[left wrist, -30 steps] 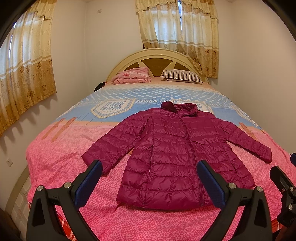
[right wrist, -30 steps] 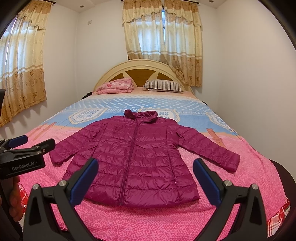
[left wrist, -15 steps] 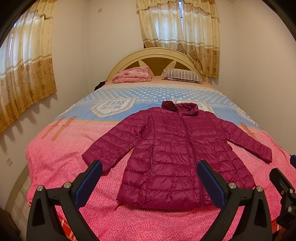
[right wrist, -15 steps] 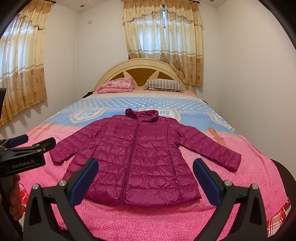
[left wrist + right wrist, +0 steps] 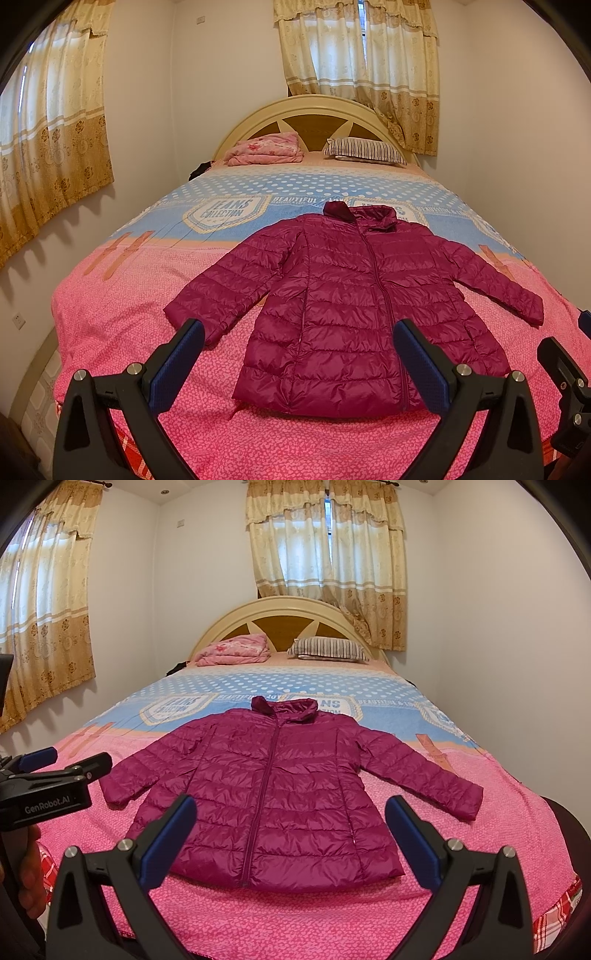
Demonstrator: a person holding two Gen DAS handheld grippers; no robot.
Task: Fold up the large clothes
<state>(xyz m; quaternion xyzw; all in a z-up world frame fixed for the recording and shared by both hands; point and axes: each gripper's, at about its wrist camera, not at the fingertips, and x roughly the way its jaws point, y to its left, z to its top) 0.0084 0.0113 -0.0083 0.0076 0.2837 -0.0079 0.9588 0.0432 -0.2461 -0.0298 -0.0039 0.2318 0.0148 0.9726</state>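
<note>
A magenta quilted puffer jacket lies flat and zipped on the bed, collar toward the headboard, both sleeves spread out to the sides. My left gripper hovers open above the foot of the bed, just short of the jacket's hem, nothing between its blue-padded fingers. My right gripper is likewise open and empty before the hem. In the right wrist view the left gripper shows at the left edge, held by a hand.
The bed has a pink and blue cover and fills the room between side walls. A folded pink blanket and a striped pillow lie by the headboard. Curtains hang on the left and behind.
Both views have shifted only slightly; the jacket lies unmoved and both grippers stay open.
</note>
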